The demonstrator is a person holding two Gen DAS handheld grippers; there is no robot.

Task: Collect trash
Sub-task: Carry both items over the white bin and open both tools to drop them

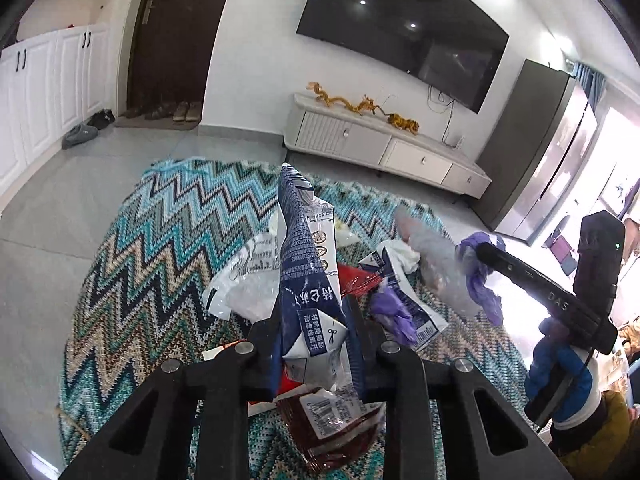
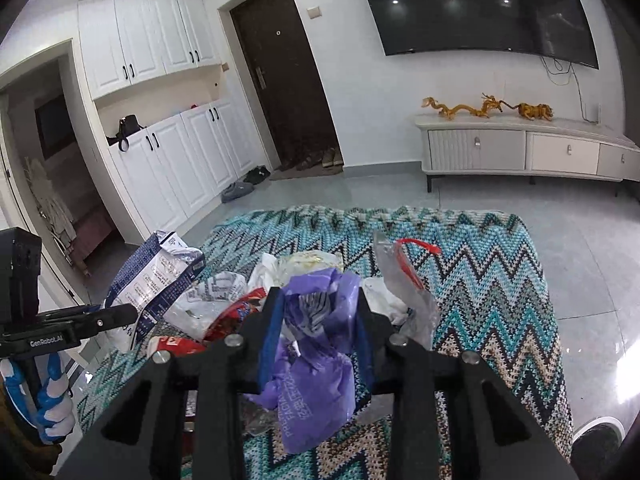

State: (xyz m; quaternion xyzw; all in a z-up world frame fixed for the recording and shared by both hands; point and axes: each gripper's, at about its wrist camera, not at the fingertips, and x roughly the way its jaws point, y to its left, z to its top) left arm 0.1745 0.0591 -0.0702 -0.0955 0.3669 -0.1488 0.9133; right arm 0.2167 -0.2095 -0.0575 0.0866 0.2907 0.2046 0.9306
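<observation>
Left gripper (image 1: 314, 344): clenched on a blue-and-white carton (image 1: 304, 264), flattened, long axis running forward along the fingers and tilted upward, raised clear of the rug (image 1: 160, 216).

Right gripper (image 2: 318, 332): clenched on a purple plastic bag (image 2: 316, 364), which hangs crumpled between and below the fingers. A clear plastic wrapper with red trim (image 2: 404, 280) rises just beside the right finger; whether it is also gripped cannot be told.

Remaining trash lies in one pile near the middle of the rug, directly below and ahead of both grippers: a red wrapper (image 2: 236, 314), a white printed bag (image 2: 208, 296) and crumpled white paper (image 2: 384, 300).

Judgement: both grippers are loaded, so the coming move depends on a collection container. None is visible in either view. The pile lies roughly between the two grippers, neither clearly nearer.
</observation>
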